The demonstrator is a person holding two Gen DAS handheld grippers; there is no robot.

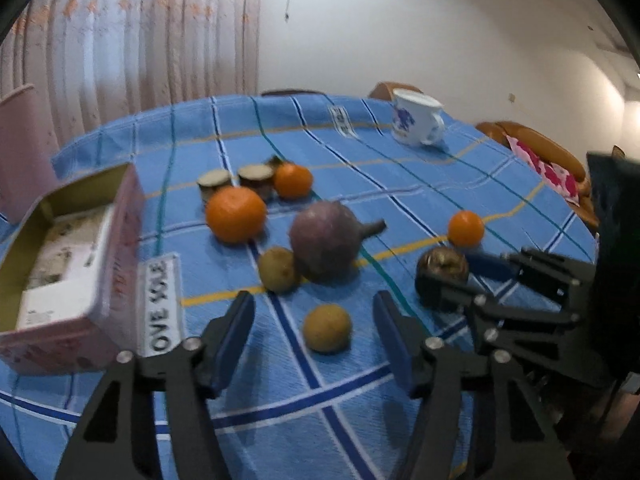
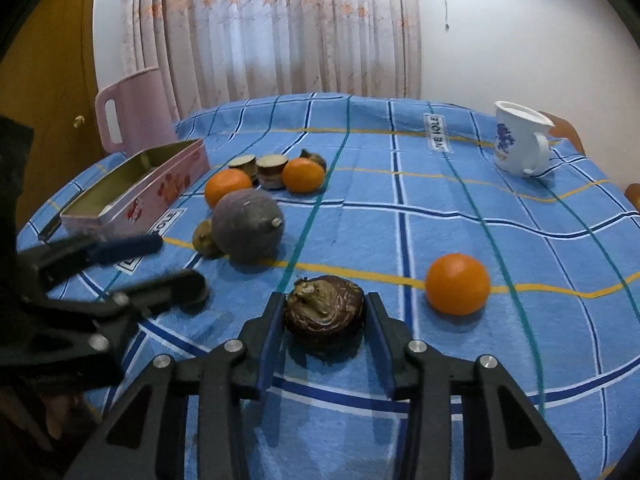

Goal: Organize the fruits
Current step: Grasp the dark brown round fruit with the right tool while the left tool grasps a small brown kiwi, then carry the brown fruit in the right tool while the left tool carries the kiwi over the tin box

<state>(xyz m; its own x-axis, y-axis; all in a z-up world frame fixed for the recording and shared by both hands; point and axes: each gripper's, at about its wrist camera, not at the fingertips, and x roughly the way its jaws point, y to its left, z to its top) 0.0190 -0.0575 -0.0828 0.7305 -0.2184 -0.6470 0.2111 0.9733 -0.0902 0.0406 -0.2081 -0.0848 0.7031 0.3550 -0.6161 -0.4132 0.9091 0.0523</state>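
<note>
- The right claw point(image 2: 325, 322) sits low over the table point(image 2: 460, 360), its blue pads flanking a dark brown fruit point(image 2: 325, 314); the pads look to be touching its sides, with no clear gap.
- At 2 o'clock from that fruit, just beside it, lies an orange point(image 2: 457, 284).
- At 10 o'clock, further off, a grey-purple round fruit point(image 2: 247, 225) touches a small yellowish fruit point(image 2: 205, 238).
- The left claw point(image 1: 314, 338) is spread, with a small tan fruit point(image 1: 327, 328) lying between its pads point(image 1: 234, 336) and clear of both.
- At 11 o'clock from the left claw another tan fruit point(image 1: 278, 269) leans on the grey-purple one.
- Beyond these, at 12 o'clock, are two more oranges point(image 1: 236, 214) and two cut halves point(image 1: 256, 176).
- At 9 o'clock of the left claw stands an open pink tin point(image 1: 72, 264).
- A white mug point(image 1: 418, 122) stands at the table's far edge, at 1 o'clock.
</note>
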